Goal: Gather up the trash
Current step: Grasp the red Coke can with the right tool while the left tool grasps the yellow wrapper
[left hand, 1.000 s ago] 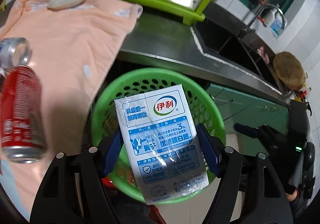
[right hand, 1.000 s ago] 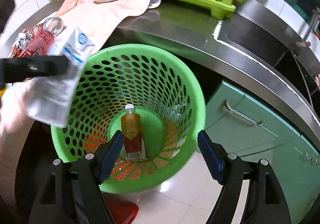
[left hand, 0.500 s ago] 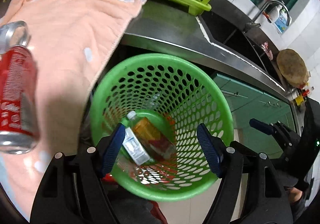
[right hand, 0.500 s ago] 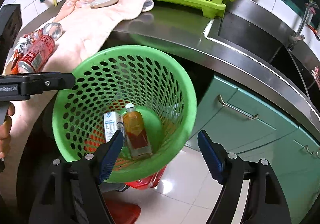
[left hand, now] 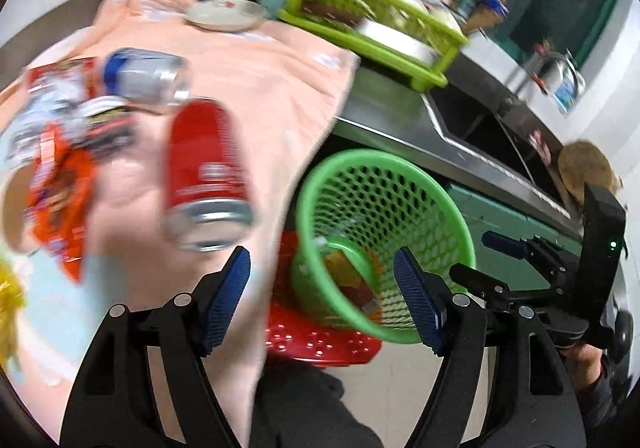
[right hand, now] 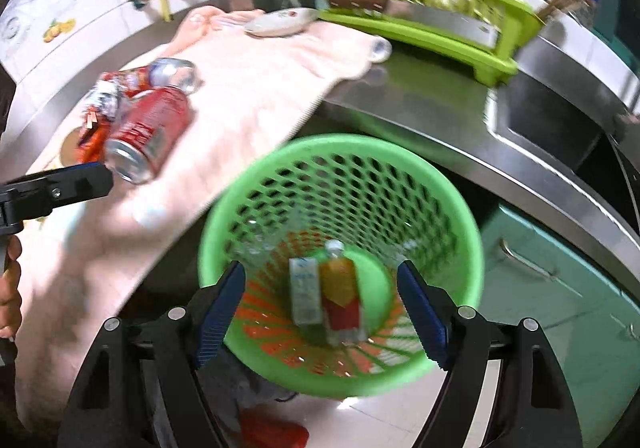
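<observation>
My left gripper (left hand: 324, 296) is open and empty, hanging over the towel's edge just short of a red soda can (left hand: 206, 172) lying on its side. A silver can (left hand: 146, 78) and crumpled snack wrappers (left hand: 60, 152) lie further left. The green mesh basket (left hand: 360, 156) stands to the right. My right gripper (right hand: 322, 308) is open and empty above the basket (right hand: 328, 140), where a milk carton (right hand: 306, 294) and a small juice bottle (right hand: 340, 288) lie at the bottom. In the right wrist view, the red can (right hand: 150, 132) is at the left, with the left gripper's finger (right hand: 60, 188) near it.
A pink towel (left hand: 260, 88) covers the steel counter and hangs over its front edge. A plate (left hand: 226, 14) and a green dish rack (left hand: 372, 16) stand at the back, and a sink (left hand: 480, 120) is at the right. The basket rests on a red stool (left hand: 320, 332).
The milk carton left my left gripper and now lies in the basket. My left gripper then swung left to the cans on the towel. The right gripper rose slightly.
</observation>
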{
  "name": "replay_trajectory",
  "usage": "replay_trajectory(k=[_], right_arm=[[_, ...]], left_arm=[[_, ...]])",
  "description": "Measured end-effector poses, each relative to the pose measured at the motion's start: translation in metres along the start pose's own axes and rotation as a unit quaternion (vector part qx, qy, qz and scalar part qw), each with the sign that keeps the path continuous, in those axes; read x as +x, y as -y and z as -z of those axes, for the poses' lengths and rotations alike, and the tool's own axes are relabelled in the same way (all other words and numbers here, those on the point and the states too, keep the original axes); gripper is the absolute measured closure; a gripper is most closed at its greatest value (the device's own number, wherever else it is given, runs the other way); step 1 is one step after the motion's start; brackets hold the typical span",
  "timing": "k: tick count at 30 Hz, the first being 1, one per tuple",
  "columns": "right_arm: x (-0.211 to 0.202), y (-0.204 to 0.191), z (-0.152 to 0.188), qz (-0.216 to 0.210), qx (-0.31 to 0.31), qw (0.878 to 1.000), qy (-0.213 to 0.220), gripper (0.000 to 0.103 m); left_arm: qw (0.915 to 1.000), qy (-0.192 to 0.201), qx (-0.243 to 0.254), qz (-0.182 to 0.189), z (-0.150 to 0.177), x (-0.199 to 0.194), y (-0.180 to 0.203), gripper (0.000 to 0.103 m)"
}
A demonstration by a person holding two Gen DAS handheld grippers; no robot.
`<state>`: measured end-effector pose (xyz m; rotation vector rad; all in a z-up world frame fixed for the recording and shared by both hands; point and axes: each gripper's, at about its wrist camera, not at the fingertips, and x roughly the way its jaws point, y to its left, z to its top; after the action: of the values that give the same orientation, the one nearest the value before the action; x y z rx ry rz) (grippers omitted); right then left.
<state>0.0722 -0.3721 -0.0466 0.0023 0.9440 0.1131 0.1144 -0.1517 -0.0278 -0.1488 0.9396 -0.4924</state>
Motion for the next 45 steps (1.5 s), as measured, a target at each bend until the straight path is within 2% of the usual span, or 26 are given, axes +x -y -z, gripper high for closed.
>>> replay_trajectory(k=[10,15,22,27,33,45], right_arm=[[0.019,-0.081,-0.057,-0.087,-0.02,0.996,0.001,0.028],[0.036,-0.112,-0.087,-0.107,-0.02,0.994,-0.006,0.028],[0.069,-0.139,-0.118,-0.108,-0.014,0.994,-0.034,0.028],[0.09,-0.15,-0.127,-0.096,-0.013,0.994,-0.052,0.028],[0.105,-0.152,-0.132,-0.12,0.011,0.99,-0.075,0.027],[0.123,-0.16,-0.137,-0.139,0.026,0.984,-0.107,0.025]], left_arm=[[0.9944,0.056,-0.059,-0.068,0.015,-0.07,-0.088,0.029],[0.9888,0.074,-0.082,-0.1,0.026,-0.097,-0.124,0.029],[0.98,0.094,-0.107,-0.139,0.045,-0.128,-0.169,0.029],[0.974,0.102,-0.122,-0.161,0.052,-0.141,-0.193,0.023],[0.9726,0.094,-0.131,-0.168,0.059,-0.142,-0.209,0.023],[0.9806,0.043,-0.096,-0.166,0.052,-0.103,-0.217,0.022]])
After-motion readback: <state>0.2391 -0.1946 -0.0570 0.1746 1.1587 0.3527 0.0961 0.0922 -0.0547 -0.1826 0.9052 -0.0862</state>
